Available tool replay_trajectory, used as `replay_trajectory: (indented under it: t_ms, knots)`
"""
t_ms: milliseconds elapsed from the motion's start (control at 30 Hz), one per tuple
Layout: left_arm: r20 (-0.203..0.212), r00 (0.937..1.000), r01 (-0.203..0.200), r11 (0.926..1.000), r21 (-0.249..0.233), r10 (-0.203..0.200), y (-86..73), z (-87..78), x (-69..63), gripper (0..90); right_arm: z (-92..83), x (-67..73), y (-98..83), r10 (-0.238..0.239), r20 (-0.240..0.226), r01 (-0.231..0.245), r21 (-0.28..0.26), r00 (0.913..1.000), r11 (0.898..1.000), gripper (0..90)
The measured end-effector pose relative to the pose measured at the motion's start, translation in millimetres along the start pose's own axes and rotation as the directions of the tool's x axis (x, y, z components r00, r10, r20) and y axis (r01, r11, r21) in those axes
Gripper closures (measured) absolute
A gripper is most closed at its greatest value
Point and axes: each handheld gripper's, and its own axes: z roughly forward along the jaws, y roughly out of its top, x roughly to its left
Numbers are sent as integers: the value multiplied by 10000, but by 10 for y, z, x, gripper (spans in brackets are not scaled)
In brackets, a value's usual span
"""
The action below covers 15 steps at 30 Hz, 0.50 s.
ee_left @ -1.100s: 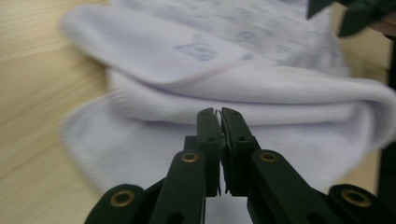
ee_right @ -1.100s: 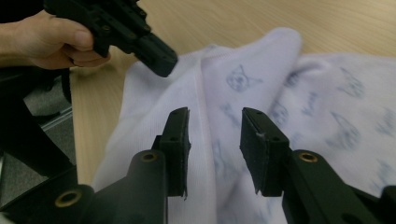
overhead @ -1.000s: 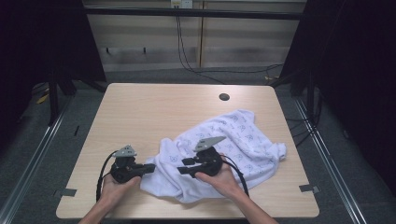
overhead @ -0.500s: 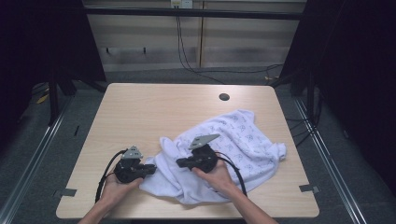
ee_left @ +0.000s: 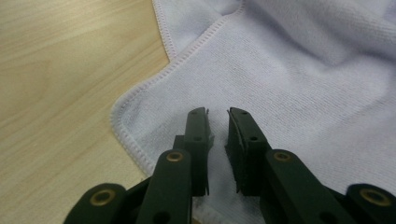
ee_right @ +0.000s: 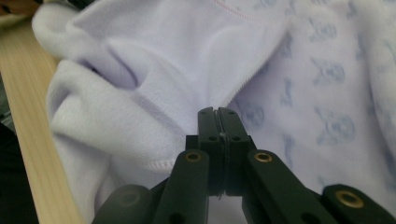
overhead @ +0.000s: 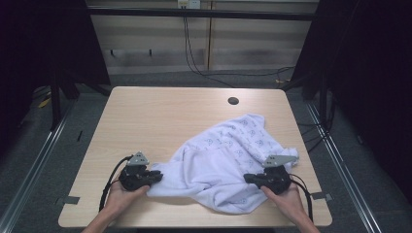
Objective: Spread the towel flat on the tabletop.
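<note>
Lying between both tongs [overhead: 156,176] [overhead: 248,178]: white towel [overhead: 228,155]

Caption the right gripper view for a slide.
Right tongs shut, pinching a fold of white patterned towel on the wooden table.

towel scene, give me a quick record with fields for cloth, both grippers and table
cloth: white towel with pale blue print, rumpled, lying on the table
left gripper: jaws slightly apart and just been opening, over the towel's hemmed corner
right gripper: jaws pressed together, towel fabric around the tips
table: light wood, dark round hole near far edge
</note>
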Motion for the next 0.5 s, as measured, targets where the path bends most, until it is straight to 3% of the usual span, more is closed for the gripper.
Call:
replay_trajectory:
  t_ms: [33,67,100,167,267,300,333,400,467,500]
  knots:
    - [387,9992,43,9999,112,-48,-15,-15,-20,770,-34,1,-69,126,-35,-126,93,9999,9999,889]
    - [387,9992,43,9999,112,-48,-15,-15,-20,769,-34,1,-69,126,-35,-126,93,9999,9999,889]
    - [567,9984,32,9998,203,-44,-27,-28,-50,769,-97,23,-191,305,-68,-302,357,9995,9989,888]
    - [900,9956,-322,9983,478,278,-72,-77,-178,769,-153,54,-287,317,-9,-315,603,9995,9977,882]
    - [960,9944,-497,9974,515,446,-83,-119,-236,740,-191,59,-345,437,62,-441,679,9990,9967,829]
    - [1087,9936,-320,9995,43,313,-77,-189,-212,733,-215,31,-338,523,177,-531,519,9985,9972,699]
    - [1087,9936,-320,9995,43,313,-77,-189,-212,727,-215,31,-338,523,177,-531,519,9985,9972,699]
    - [1158,9932,160,9983,-553,-95,-73,-267,-123,724,-210,-22,-261,604,301,-608,135,9977,9981,615]
    - [890,9945,617,9948,-809,-544,-90,-307,-12,710,-155,-90,-142,393,452,-386,-155,9982,9991,583]
    - [712,9928,1023,9910,-867,-963,-108,-316,89,677,-51,-188,-14,162,566,-149,-228,9983,9996,571]
